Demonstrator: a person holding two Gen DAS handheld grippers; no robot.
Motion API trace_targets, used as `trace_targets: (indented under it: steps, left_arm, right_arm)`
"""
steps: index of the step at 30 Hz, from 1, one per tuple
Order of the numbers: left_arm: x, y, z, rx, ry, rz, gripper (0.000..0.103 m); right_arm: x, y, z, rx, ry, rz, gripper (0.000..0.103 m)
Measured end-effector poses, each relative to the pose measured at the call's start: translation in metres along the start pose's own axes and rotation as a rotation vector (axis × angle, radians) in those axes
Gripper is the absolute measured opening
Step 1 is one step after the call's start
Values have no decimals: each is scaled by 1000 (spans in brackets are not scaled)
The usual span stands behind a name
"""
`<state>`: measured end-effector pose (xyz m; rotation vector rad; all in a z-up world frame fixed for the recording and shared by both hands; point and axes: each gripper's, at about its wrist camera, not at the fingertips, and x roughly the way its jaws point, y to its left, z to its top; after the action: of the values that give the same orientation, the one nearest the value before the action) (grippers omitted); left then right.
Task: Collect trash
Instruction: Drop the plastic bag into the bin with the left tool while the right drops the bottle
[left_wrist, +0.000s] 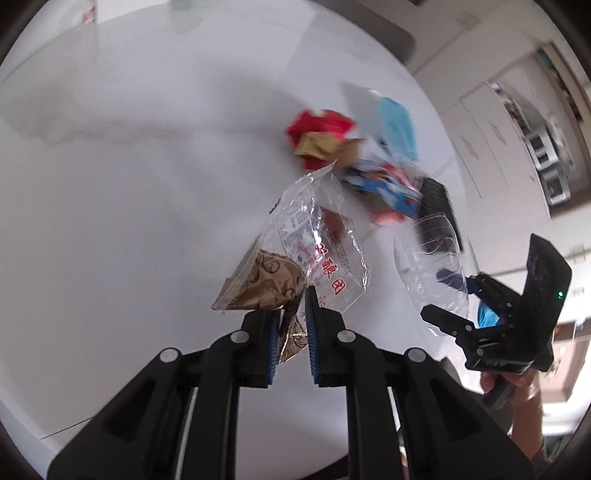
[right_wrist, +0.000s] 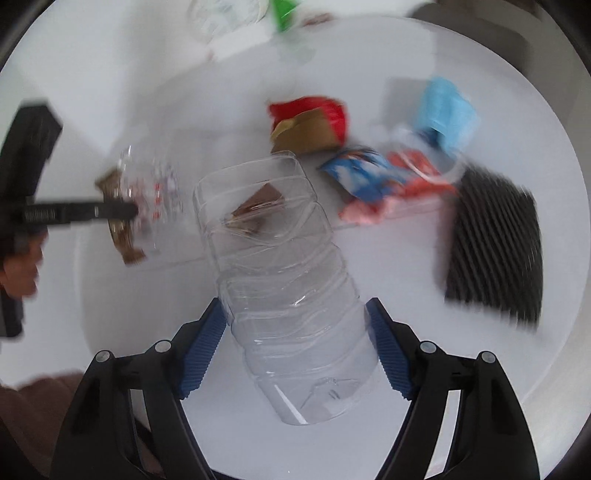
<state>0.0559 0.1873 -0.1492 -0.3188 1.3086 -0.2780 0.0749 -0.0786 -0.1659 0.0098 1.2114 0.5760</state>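
Left wrist view shows the left gripper (left_wrist: 291, 332) with its fingers clamped on a clear food wrapper (left_wrist: 314, 251), pinched at its lower corner, where a brown printed patch sits. This wrapper hangs above the white bench (left_wrist: 129, 221), clear of the surface. It is thin crinkly film: nearly weightless, limp and slippery, so a corner pinch looks enough, though a loose edge could slide out if the hold slackens.

Right wrist view shows the right gripper (right_wrist: 295, 350) with its fingers apart around a clear plastic bottle (right_wrist: 280, 266). The bottle's ribbed body runs up between the blue pads, its wider end toward the camera. The pads stand against or very close to its sides; whether they press cannot be told. Empty and thin-walled, the bottle should be light but springy and smooth, likely to buckle or squirt out under a hard squeeze, so a hold across a rib groove at mid-body seems safest.

More trash lies beyond on the bench: a red packet (right_wrist: 310, 122), a blue-and-red wrapper (right_wrist: 369, 173), a light blue face mask (right_wrist: 443, 114) and a black ribbed tray (right_wrist: 495, 243).
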Motion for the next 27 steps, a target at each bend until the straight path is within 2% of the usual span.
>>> trace_targets:
  steps: [3, 5, 9, 10, 16, 19, 23, 24, 26, 27]
  left_arm:
    - [-5, -36, -7, 81, 14, -21, 14]
    - [-5, -65, -14, 151, 33, -38, 14]
    - [11, -147, -38, 336, 92, -115, 14]
    - [19, -168, -46, 378, 112, -132, 14]
    - [83, -292, -101, 607, 242, -230, 14]
    - [116, -336, -129, 684, 287, -242, 14]
    - [157, -375, -158, 732, 354, -240, 15]
    - [164, -380, -162, 740, 366, -236, 18]
    - [177, -390, -169, 761, 373, -212, 39]
    - [180, -395, -175, 776, 360, -186, 53]
  right_arm:
    - [-35, -23, -35, 176, -108, 31, 77]
    - [-57, -25, -58, 255, -162, 16, 77]
    - [-112, -55, -123, 415, -254, -81, 77]
    - [-130, -66, -146, 462, -269, -131, 77]
    - [-183, -117, -238, 639, -296, -324, 77]
    - [-201, -141, -276, 721, -315, -372, 77]
    - [-212, -156, -305, 773, -330, -398, 77]
    - [-213, -158, -305, 779, -334, -399, 77]
    - [-209, -162, -308, 791, -338, -397, 77]
    - [-210, -166, -312, 797, -340, -395, 77]
